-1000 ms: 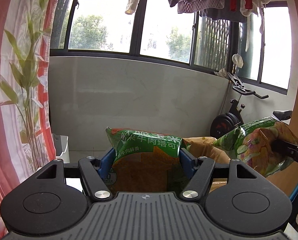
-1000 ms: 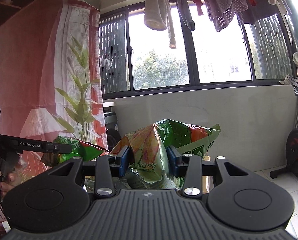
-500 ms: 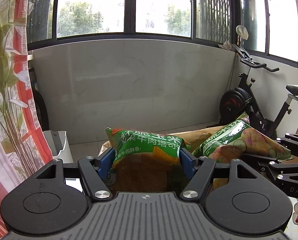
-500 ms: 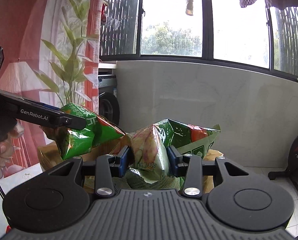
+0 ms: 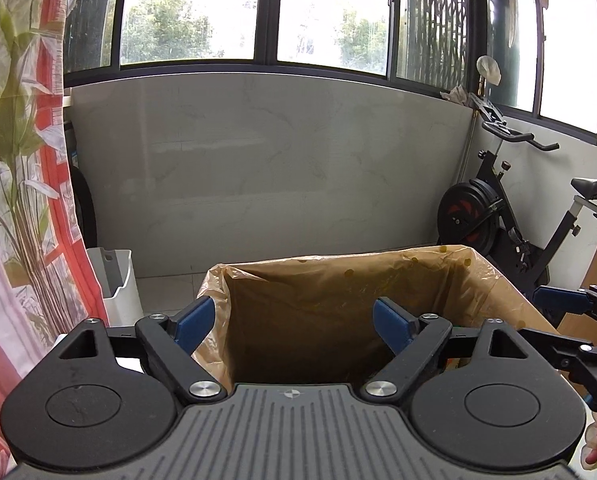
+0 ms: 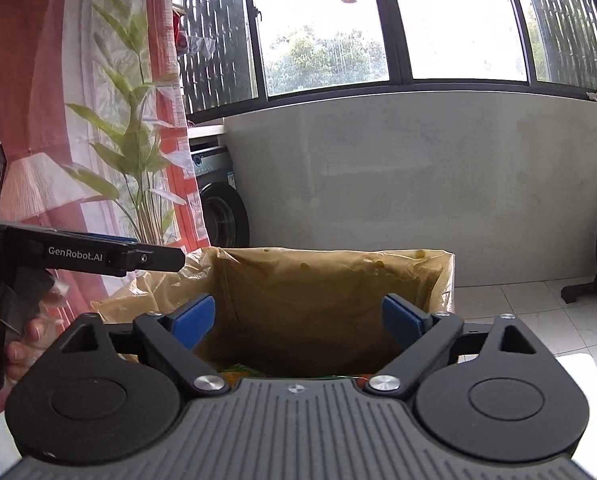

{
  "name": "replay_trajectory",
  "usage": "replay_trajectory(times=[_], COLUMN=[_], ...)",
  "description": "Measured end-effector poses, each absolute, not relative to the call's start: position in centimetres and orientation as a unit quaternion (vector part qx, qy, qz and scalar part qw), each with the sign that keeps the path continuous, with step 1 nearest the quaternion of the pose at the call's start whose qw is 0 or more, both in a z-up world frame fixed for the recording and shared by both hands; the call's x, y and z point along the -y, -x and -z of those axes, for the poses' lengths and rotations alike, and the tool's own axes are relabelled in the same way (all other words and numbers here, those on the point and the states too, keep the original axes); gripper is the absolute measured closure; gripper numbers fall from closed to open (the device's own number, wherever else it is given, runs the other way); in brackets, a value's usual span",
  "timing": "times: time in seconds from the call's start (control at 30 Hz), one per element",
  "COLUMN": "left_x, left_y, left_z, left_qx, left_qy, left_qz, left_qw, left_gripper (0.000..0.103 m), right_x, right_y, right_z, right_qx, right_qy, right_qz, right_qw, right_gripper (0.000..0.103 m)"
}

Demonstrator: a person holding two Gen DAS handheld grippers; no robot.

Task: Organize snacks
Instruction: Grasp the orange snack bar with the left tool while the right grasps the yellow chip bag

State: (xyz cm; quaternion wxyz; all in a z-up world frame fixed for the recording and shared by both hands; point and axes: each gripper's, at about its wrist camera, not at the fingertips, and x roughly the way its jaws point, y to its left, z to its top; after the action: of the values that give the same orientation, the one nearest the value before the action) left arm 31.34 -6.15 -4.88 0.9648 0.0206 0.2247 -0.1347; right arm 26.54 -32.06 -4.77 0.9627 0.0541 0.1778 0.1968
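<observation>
A cardboard box lined with a brown plastic bag stands open right in front of and below both grippers. My left gripper hangs over its near edge, jaws opening wide, with nothing between the blue pads. My right gripper is over the same box, its jaws also opening and empty. A sliver of green and orange snack bag shows inside the box, just under the right gripper. Each gripper appears in the other's view: the right one at the right edge, the left one at the left.
An exercise bike stands at the right by the wall. A white bin and a red leaf-print curtain are at the left. A washing machine sits behind the curtain. A hand holds the left gripper.
Both grippers let go of their green snack bags, which dropped out of sight into the box. Both sets of jaws went from shut on a bag to wide apart.
</observation>
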Motion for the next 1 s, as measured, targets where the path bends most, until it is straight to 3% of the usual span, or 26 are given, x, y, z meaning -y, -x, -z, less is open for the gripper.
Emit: replay_trajectory(times=[0.27, 0.63, 1.0], left_x=[1.1, -4.9, -7.7], left_y=[-25.2, -18.1, -16.5], left_z=[5.2, 10.6, 17.6], left_qx=[-0.223, -0.245, -0.336], left_qy=[0.007, 0.021, 0.059], left_qz=[0.102, 0.016, -0.003], left_qw=[0.97, 0.969, 0.94], left_gripper=[0.015, 0.015, 0.016], right_x=[32.9, 34.5, 35.0], right_y=[-20.6, -17.0, -17.8], right_z=[6.0, 13.3, 19.6], right_qx=[-0.155, -0.25, -0.366], right_qy=[-0.059, -0.068, -0.073], right_qz=[-0.169, -0.129, -0.103], right_qw=[0.972, 0.957, 0.922], right_gripper=[0.0, 0.0, 0.011])
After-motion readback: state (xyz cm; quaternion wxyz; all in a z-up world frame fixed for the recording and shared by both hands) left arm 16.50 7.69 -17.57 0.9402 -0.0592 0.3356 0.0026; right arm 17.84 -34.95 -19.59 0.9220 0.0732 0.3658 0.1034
